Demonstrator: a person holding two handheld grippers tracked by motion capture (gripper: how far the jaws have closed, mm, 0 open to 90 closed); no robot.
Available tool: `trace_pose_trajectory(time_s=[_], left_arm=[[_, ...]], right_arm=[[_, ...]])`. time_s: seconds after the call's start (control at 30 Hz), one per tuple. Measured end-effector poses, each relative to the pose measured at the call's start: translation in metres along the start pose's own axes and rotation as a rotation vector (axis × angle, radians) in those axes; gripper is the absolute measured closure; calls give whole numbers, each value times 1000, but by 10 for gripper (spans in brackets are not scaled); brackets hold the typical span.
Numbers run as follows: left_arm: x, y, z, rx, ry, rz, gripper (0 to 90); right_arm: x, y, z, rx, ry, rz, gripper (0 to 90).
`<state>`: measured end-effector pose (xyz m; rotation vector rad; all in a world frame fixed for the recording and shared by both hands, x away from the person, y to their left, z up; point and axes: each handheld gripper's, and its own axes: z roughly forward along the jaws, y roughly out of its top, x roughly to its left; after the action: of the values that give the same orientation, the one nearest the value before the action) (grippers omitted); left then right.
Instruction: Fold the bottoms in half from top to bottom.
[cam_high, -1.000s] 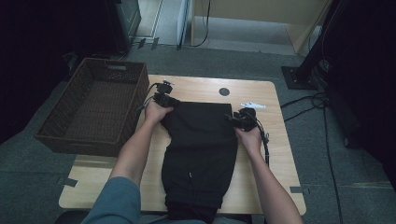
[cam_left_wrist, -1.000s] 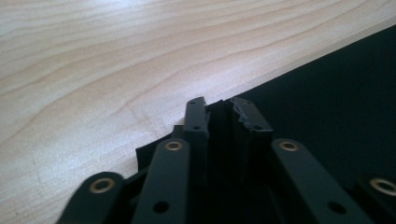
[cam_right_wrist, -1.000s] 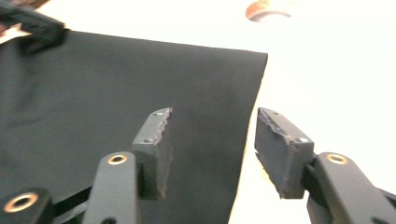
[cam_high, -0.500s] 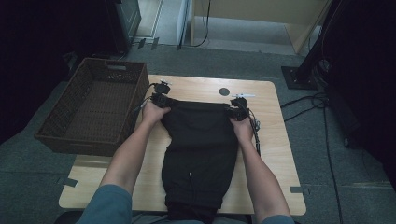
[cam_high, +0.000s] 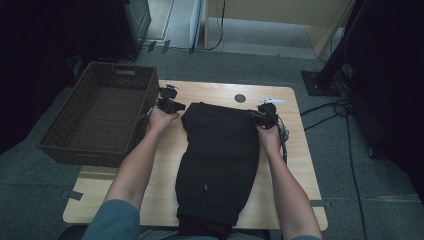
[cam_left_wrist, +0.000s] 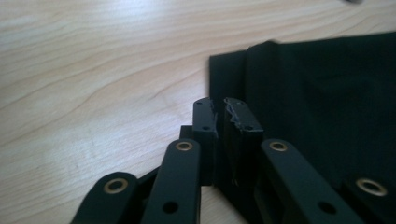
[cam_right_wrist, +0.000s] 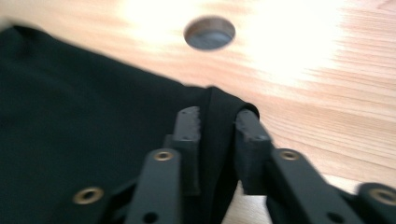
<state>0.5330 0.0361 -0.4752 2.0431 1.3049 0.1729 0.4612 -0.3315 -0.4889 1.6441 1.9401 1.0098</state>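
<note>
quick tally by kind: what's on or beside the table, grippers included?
Black garment: 1
Wicker basket: 1
Grippers: 2, left gripper, right gripper
Table: 1
Total: 5

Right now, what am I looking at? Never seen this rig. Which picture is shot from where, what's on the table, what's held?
No robot here: a person holds a handheld two-jaw claw in each hand. The wide picture comes from a fixed camera above the table. The two close-ups come from cameras riding on each claw, looking along its black jaws. A black garment lies on the table, and a wicker basket sits at its left edge. The left claw and right claw each pinch one far corner of the garment. Both sets of jaws have just been opening slightly, with cloth between them.
</note>
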Motion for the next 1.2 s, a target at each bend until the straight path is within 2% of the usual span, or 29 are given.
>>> trace_pose_trajectory(time_s=[0.03, 0.2, 0.23, 0.27, 0.33, 0.37, 0.43, 0.5, 0.57, 0.7, 0.8, 0.87, 0.93, 1.03, 1.13, 1.2], left_arm=[[-2, 1, 0, -10, -7, 0, 787], [-13, 2, -1, -16, -63, 46, 664], [-13, 2, -1, -16, -63, 46, 646], [-17, 2, -2, -11, -73, 62, 625], [-21, 2, -5, -21, -97, 72, 634], [-25, 1, -6, -24, -114, 89, 660], [-31, 0, -8, -21, -120, 119, 689], [-35, -3, -6, -10, -133, 123, 669], [-34, -8, -2, 6, -162, 99, 582], [-33, -24, 1, -1, -183, 99, 586], [-31, -34, 8, 33, -185, 99, 588], [-31, -40, 11, 44, -172, 112, 583], [-29, -44, 12, 30, -175, 105, 580], [-26, -47, 10, 20, -183, 87, 570], [-26, -50, 7, 14, -160, 109, 571], [-26, -51, 6, 11, -152, 102, 571]], right_arm=[[-1, 0, -2, -15, 25, 14, 644], [3, -1, -10, -30, 57, -38, 602], [3, -1, -10, -30, 57, -38, 602], [6, -4, -16, -24, 77, -53, 602], [9, -9, -19, -19, 89, -75, 608], [11, -11, -21, -14, 92, -77, 621], [14, -17, -23, -6, 106, -83, 642], [18, -25, -25, 8, 117, -88, 642], [22, -33, -26, 15, 118, -98, 601], [26, -47, -27, 35, 125, -111, 611], [26, -52, -23, 67, 115, -129, 611], [27, -53, -19, 63, 114, -131, 611], [29, -52, -16, 60, 113, -128, 621], [32, -50, -11, 55, 109, -148, 631], [37, -50, -5, 24, 97, -183, 630], [40, -49, -1, 8, 100, -193, 630]])
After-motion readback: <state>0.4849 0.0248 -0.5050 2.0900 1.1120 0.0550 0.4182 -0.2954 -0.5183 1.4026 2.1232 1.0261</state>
